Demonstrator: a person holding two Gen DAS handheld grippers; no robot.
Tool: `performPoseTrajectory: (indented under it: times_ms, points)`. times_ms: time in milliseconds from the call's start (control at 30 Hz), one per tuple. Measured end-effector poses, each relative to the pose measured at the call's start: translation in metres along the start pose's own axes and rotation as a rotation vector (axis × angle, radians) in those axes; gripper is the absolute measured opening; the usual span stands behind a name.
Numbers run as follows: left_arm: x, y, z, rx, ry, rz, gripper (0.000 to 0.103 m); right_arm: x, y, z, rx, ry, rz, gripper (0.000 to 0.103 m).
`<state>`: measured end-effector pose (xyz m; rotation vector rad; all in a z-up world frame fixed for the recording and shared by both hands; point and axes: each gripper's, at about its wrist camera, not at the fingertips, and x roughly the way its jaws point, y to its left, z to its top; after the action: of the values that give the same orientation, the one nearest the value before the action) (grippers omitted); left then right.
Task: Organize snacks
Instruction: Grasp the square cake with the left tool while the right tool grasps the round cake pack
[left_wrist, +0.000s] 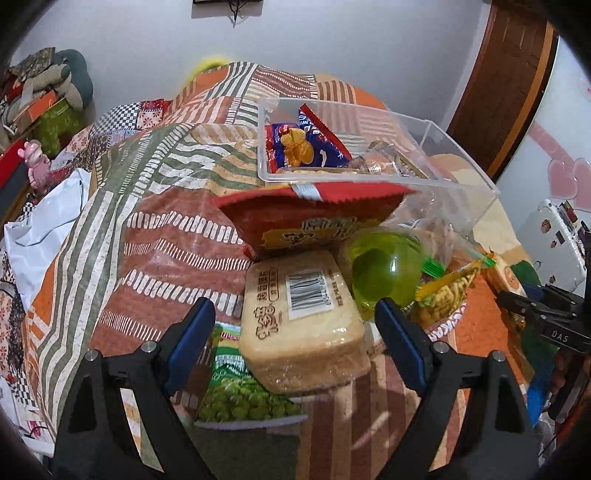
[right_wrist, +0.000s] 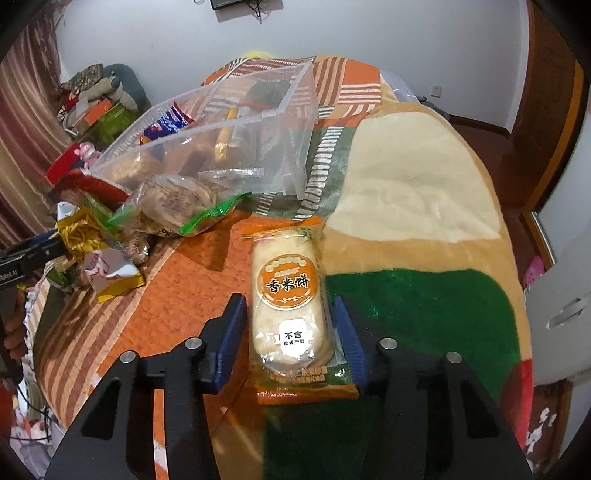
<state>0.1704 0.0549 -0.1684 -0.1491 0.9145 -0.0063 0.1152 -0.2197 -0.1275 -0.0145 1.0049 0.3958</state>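
My left gripper (left_wrist: 295, 306) is open and straddles a beige toast-cracker pack (left_wrist: 303, 325) with a barcode label; both blue pads stand clear of its sides. That pack lies on a green pea bag (left_wrist: 243, 398), in front of a red snack bag (left_wrist: 314, 218) and a green jelly cup (left_wrist: 384, 273). My right gripper (right_wrist: 290, 299) is shut on an orange-labelled rice cracker pack (right_wrist: 288, 295) that lies on the blanket, its pads against the wrapper's sides. A clear plastic box (left_wrist: 369, 181) beyond the pile holds a blue snack packet (left_wrist: 306, 144) and other wrapped snacks.
Everything lies on a bed with a striped patchwork cover (left_wrist: 166, 229) and a plush blanket (right_wrist: 413, 206). More loose snacks (right_wrist: 177, 206) sit left of the rice cracker pack. Boxes and soft toys (left_wrist: 48, 96) are stacked at the far left. A wooden door (left_wrist: 506, 85) is at the right.
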Motion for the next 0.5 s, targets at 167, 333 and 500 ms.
performPoseTrajectory:
  times_ms: [167, 333, 500]
  points:
    - [0.013, 0.004, -0.002, -0.025, 0.032, -0.034, 0.065, -0.001, -0.004, -0.001, 0.011, -0.004, 0.004, 0.039]
    - [0.012, 0.006, -0.003, -0.034, 0.012, -0.029, 0.056, -0.006, -0.007, -0.002, 0.029, -0.016, 0.016, 0.035]
    - [0.0, 0.005, -0.009, -0.015, -0.012, -0.011, 0.055, -0.015, -0.005, 0.002, 0.041, -0.042, 0.03, 0.033]
